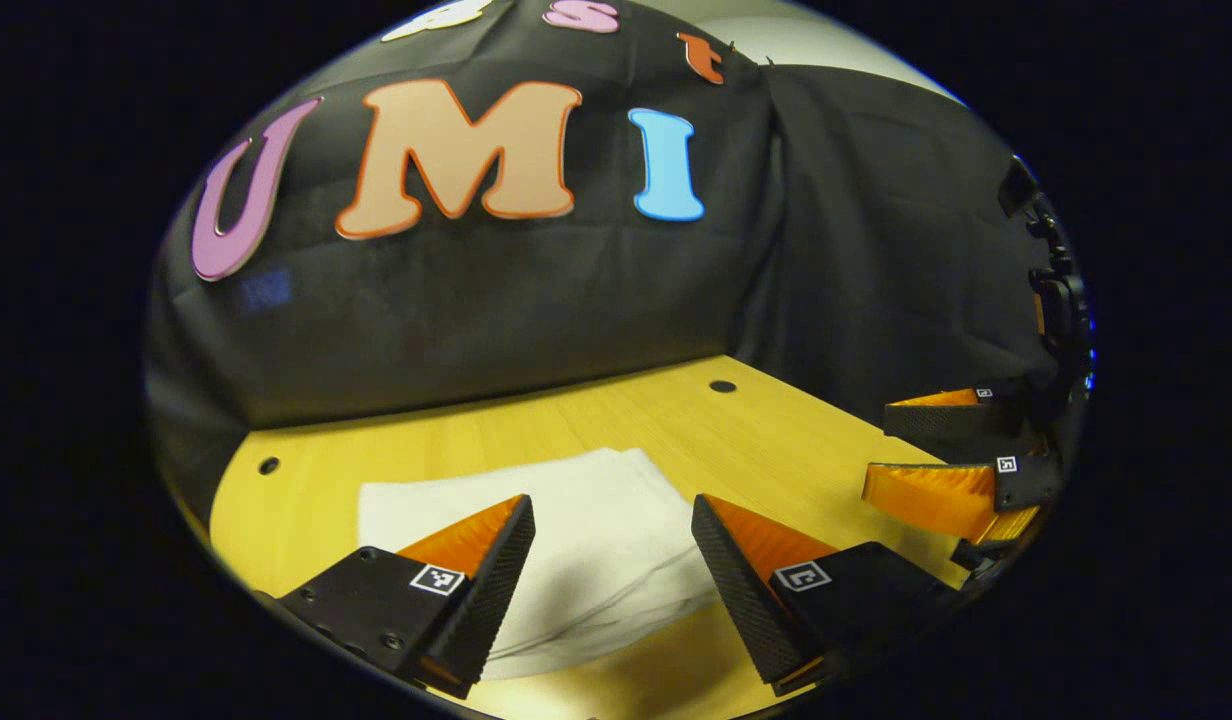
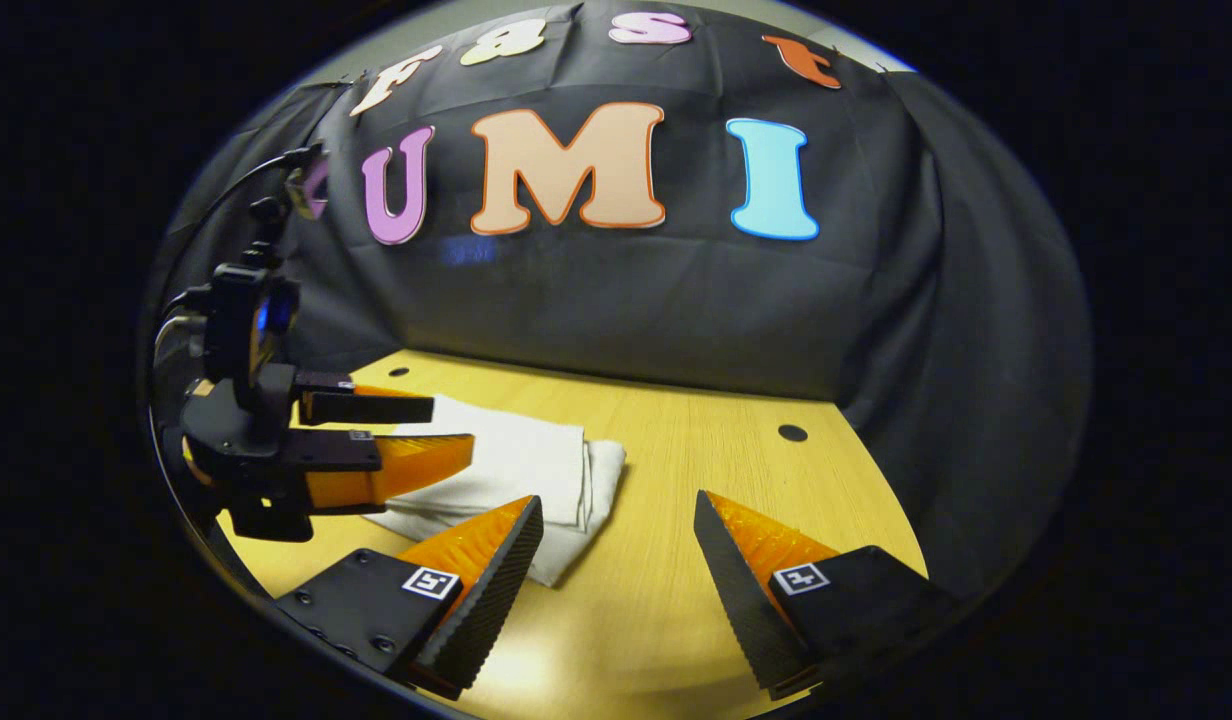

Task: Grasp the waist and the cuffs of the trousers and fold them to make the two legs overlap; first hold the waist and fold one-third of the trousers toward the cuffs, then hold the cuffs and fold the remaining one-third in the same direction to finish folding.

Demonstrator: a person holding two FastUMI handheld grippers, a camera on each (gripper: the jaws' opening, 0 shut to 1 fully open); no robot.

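The white trousers (image 1: pixel 586 530) lie folded into a compact stack on the wooden table (image 1: pixel 776 440). In the left gripper view my left gripper (image 1: pixel 611 560) hangs open just above the stack, with nothing between its fingers. The right gripper (image 1: pixel 936 455) shows at the right edge of that view, open, over bare table. In the right gripper view the folded trousers (image 2: pixel 521 470) lie left of centre, layered edges facing right. My right gripper (image 2: pixel 616 570) is open above the table to the right of the stack. The left gripper (image 2: pixel 396 435) hovers open over the stack's left part.
The black cloth wall (image 2: pixel 676 310) closes off the back and the right side of the table. Small dark holes (image 2: pixel 792 433) dot the tabletop (image 2: pixel 676 600) near the wall. Bare wood lies to the right of the trousers.
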